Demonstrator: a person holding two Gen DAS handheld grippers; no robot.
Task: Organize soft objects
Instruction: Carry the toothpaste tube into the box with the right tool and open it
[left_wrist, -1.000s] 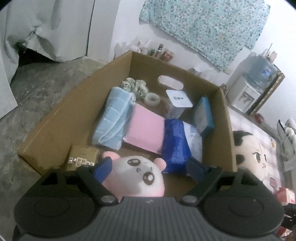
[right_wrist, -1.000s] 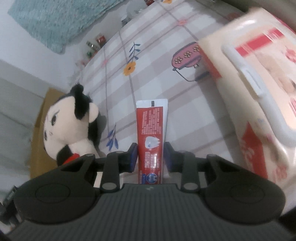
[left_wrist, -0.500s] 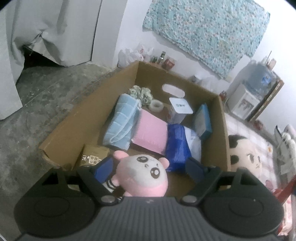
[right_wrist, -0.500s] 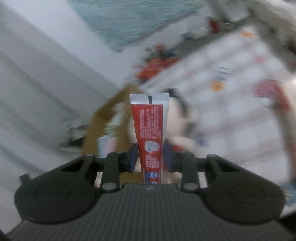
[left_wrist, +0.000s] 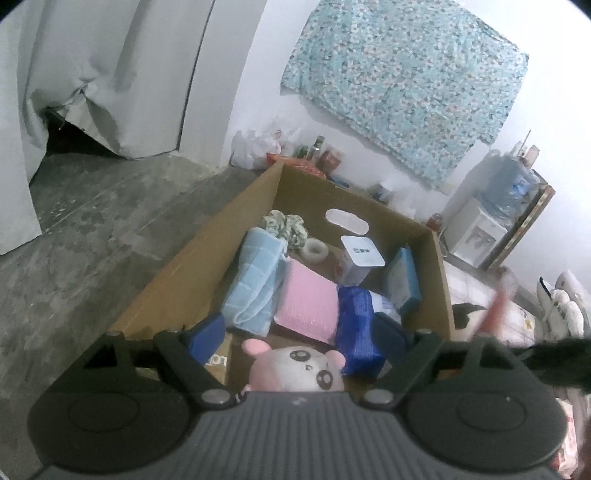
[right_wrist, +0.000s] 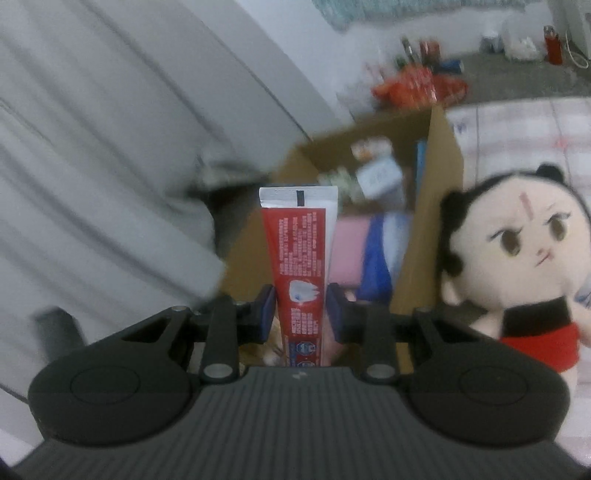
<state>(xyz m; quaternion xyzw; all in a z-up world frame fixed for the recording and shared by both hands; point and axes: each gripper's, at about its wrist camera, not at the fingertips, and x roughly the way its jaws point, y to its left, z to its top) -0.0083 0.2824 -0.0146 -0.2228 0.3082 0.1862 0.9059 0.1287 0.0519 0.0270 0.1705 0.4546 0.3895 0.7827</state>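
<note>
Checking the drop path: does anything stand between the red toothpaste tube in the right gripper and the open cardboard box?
Nothing visible does. The right gripper is shut on the red toothpaste tube, and the open-topped cardboard box lies straight ahead. The black-haired plush doll sits outside the box's right wall, off the path.

In the box (left_wrist: 177, 280) the towel (left_wrist: 255, 284), pad (left_wrist: 308, 304) and pouch (left_wrist: 356, 332) lie side by side, left to right — a scrunchie (left_wrist: 288, 227), tape roll (left_wrist: 314, 251) and tub (left_wrist: 360, 258) behind them, a plush (left_wrist: 299, 369) before them — with 1 doll (right_wrist: 524, 258) outside the right wall.
</note>
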